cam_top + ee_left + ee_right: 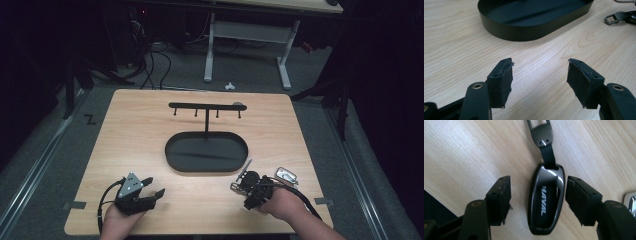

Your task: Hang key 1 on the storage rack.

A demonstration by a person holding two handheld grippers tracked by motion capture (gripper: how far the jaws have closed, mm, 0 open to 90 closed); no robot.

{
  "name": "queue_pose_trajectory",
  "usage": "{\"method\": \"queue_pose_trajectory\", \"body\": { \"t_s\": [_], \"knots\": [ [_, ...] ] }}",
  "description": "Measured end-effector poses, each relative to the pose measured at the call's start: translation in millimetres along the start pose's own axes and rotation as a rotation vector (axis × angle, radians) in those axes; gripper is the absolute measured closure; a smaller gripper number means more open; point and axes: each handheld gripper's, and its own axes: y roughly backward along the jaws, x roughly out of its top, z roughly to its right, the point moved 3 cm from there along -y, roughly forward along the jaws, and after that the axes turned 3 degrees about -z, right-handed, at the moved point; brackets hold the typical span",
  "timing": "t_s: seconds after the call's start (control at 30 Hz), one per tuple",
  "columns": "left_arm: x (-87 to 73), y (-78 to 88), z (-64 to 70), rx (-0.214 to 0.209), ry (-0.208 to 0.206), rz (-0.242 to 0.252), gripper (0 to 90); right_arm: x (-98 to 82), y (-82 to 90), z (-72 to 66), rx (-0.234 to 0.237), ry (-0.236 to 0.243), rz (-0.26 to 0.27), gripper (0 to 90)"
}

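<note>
Left gripper: I see black jaws, 1 grey three-cornered plate on top, black cable looping behind.
Right gripper: black body, trailing black cable.
Pads: my view shows worn black rubber, brass rivets below.

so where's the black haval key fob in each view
High view: the key fob lies low and right of centre, at the right tongs.
Left gripper view: its strap and metal loop show at the upper right edge.
Right gripper view: the fob lies centre, between the open jaws, close to the right one.
Shared landmark: the black oval tray, whose corner also shows in the right gripper view.
</note>
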Motion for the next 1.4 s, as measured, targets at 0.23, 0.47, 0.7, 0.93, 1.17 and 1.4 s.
{"method": "queue_pose_trajectory", "body": {
  "t_s": [0.23,0.47,0.7,0.93,1.17,1.4],
  "knots": [
    [-0.1,1.1,-0.9,-0.001,0.002,0.001,37.4,13.6,-7.9,5.7,-0.032,0.019,0.000,44.3],
    [-0.4,1.0,-2.7,-0.001,0.005,0.004,37.5,20.7,-19.3,15.9,0.009,0.000,-0.026,55.3],
    [-0.3,0.6,-2.9,-0.003,0.003,0.001,37.5,26.3,-24.0,19.7,0.055,-0.020,-0.034,60.6],
    [-0.2,0.9,-2.7,-0.005,0.002,0.003,37.6,27.7,-24.1,20.9,0.087,-0.042,-0.046,76.1],
    [0.1,0.6,-1.9,-0.009,0.002,0.003,37.6,28.8,-23.9,18.7,0.074,-0.023,-0.059,79.4],
    [-0.1,0.8,-1.7,-0.010,0.004,0.003,37.7,25.9,-23.3,17.4,0.068,-0.021,-0.033,79.8]
  ]
}}
